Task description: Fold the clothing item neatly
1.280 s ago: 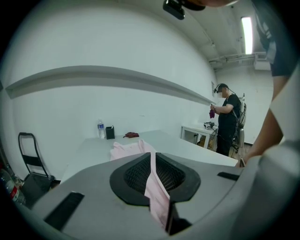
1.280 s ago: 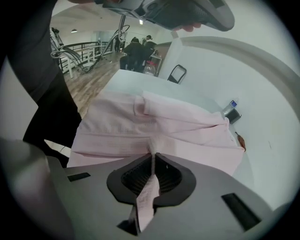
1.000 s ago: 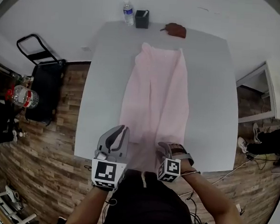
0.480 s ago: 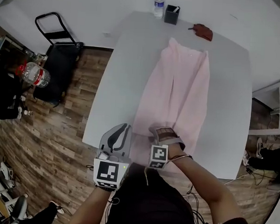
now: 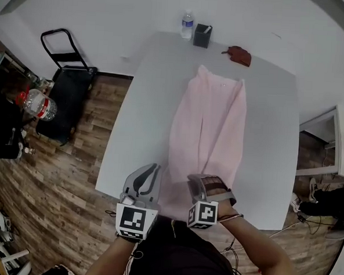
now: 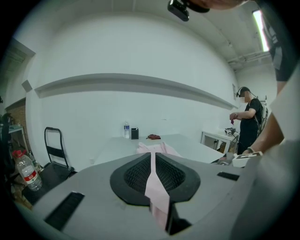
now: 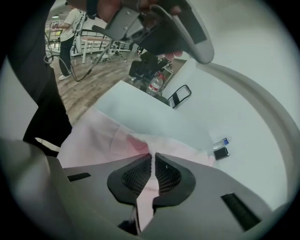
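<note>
We see a plain pale pink garment [image 5: 207,130], unpatterned, on a light grey counter [image 5: 148,103]. Our left tool [image 5: 151,169] and right tool [image 5: 198,180] are grey, with black mesh-textured pads [image 6: 133,176]; a strip of the same pink shows between each pair. Each tool's cube [image 5: 133,220] bears black-and-white square markers. At the far edge we see a black box [image 5: 202,35], a clear water bottle [image 5: 187,24] with a touch of blue, and a reddish-brown lump [image 5: 239,55]. The floor [image 5: 59,173] is brown wood planking, mottled light and dark. On it we see a black cart [image 5: 64,87] and a clear bottle with a red label [image 5: 39,105]. Our top [image 5: 176,259] is black.
</note>
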Action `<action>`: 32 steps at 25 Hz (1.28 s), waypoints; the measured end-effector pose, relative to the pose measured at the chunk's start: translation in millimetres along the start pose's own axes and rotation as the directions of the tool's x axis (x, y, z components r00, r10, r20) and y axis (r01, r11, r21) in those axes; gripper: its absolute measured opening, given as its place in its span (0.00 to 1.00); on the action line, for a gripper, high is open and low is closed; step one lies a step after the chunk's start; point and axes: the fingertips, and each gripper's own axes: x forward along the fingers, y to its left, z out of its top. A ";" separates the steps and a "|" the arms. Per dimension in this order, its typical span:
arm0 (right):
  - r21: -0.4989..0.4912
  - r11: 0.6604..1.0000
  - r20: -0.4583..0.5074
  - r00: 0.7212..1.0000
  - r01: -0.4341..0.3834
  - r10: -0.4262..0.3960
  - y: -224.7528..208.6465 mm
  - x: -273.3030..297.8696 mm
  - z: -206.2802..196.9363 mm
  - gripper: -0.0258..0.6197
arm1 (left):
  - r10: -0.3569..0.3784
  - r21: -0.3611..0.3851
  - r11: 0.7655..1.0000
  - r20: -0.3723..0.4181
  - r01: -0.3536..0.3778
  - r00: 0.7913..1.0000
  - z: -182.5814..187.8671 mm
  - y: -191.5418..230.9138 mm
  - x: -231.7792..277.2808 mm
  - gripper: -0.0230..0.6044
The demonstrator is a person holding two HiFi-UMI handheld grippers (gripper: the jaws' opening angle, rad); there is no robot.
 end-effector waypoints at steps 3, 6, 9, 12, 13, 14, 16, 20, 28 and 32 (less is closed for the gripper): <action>-0.013 1.000 -0.017 1.000 0.012 -0.013 8.9 -20.3 -8.9 0.08 | -0.013 0.004 1.000 0.004 0.013 1.000 5.5 -8.7 6.5 0.09; 0.020 1.000 -0.061 0.998 -0.017 0.018 32.6 -10.6 -26.3 0.08 | -0.027 0.008 1.000 -0.006 0.027 1.000 3.0 -16.3 12.7 0.09; 0.025 0.998 -0.144 0.987 -0.065 0.068 63.8 23.1 -55.7 0.08 | -0.032 0.009 0.999 -0.025 0.033 0.999 -3.1 -21.6 16.0 0.09; 0.052 0.994 -0.219 0.971 -0.092 0.101 78.4 37.1 -81.3 0.08 | -0.030 0.011 0.999 -0.038 0.031 0.999 -8.0 -22.3 16.0 0.09; 0.073 0.992 -0.227 0.966 -0.108 0.121 82.8 36.6 -83.8 0.08 | -0.028 0.009 1.000 -0.042 0.029 0.999 -10.2 -20.6 16.3 0.09; 0.094 0.987 -0.229 0.962 -0.130 0.149 88.7 36.0 -84.2 0.08 | -0.026 0.005 1.000 -0.047 0.026 0.999 -12.6 -18.3 16.9 0.09; 0.127 0.974 -0.226 0.950 -0.188 0.213 99.1 35.1 -80.3 0.08 | -0.025 -0.007 1.000 -0.056 0.025 0.998 -17.2 -13.7 19.3 0.09; 0.284 0.896 -0.140 0.910 -0.342 0.391 96.0 24.5 -65.7 0.24 | -0.027 -0.004 1.000 -0.070 0.027 0.997 -21.5 -7.6 29.0 0.09; 0.596 0.803 -0.037 0.999 -0.001 0.028 -113.1 100.7 -83.8 0.29 | -0.054 -0.012 0.999 -0.136 0.053 0.989 -47.9 5.9 49.1 0.09; 0.761 0.627 -0.143 0.986 0.168 -0.091 -210.2 163.7 -123.0 0.28 | -0.095 -0.005 0.995 -0.184 0.095 0.978 -59.1 2.5 58.4 0.09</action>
